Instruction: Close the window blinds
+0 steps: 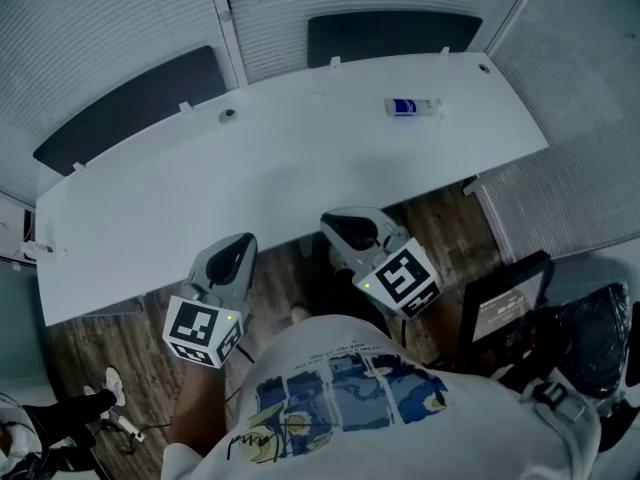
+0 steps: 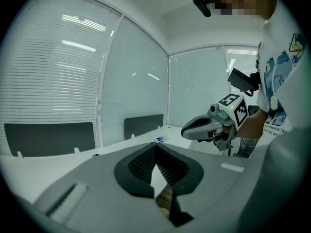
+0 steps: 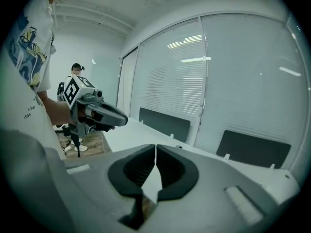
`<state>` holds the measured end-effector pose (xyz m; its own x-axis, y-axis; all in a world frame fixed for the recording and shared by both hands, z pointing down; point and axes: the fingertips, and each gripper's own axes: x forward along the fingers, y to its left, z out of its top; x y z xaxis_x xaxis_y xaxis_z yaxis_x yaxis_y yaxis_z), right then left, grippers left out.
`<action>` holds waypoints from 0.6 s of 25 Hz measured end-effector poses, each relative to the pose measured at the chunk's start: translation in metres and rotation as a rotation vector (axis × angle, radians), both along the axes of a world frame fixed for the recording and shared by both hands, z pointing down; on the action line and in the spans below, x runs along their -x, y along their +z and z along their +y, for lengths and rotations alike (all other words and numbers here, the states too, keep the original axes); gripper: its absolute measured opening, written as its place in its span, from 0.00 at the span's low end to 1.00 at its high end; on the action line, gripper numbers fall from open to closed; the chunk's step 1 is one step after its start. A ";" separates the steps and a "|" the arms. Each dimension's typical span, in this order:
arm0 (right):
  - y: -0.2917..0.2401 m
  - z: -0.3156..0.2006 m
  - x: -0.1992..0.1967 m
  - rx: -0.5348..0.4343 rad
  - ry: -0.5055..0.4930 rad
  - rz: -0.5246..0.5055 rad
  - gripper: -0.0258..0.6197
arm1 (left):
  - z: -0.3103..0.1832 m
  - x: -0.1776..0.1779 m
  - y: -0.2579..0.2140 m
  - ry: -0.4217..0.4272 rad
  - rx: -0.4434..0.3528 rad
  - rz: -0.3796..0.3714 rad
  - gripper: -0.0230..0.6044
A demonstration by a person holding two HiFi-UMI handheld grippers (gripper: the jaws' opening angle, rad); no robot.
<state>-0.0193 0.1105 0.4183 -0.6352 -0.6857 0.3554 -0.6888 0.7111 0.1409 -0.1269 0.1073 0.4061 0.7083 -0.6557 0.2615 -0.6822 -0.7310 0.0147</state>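
While both grippers hang low over the near edge of the white desk [image 1: 300, 158], the window blinds [image 1: 110, 28] stand beyond its far edge, behind two dark panels [image 1: 130, 103] fixed along that edge. The slats are lowered over the full height of each pane. Whether they are tilted shut cannot be read from these views, so the scene fits blinds already closed as well as blinds lowered but not yet turned.

The left gripper [image 1: 243, 241] has its jaws brought together at the tips with nothing between them. The right gripper [image 1: 336, 224] is in the same condition: tips meeting, empty. Both are well apart from the blinds, with the desk lying between.

Handling judgement:
- The slats look thin and light. They are likely to bend or kink if pinched, so they are a poor place to grip.
- A control element is the proper hold. A small fitting [image 2: 99, 106] shows on the mullion between the panes, but it is too small to identify as a wand, cord or knob.
- A slim, smooth control may slip between closed pads, so grip it squarely and use low force.

A small blue-labelled item [image 1: 412, 107] lies on the desk, apart from both grippers.
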 end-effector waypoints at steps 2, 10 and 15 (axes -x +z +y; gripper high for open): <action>-0.001 0.000 0.001 0.000 -0.002 0.002 0.05 | 0.000 0.000 0.001 0.004 0.004 -0.002 0.04; 0.000 0.003 0.004 0.001 -0.012 0.007 0.05 | 0.002 -0.002 0.003 0.010 0.008 -0.007 0.04; -0.002 0.002 0.006 -0.005 -0.015 0.008 0.05 | 0.001 -0.002 0.001 0.012 0.001 -0.011 0.04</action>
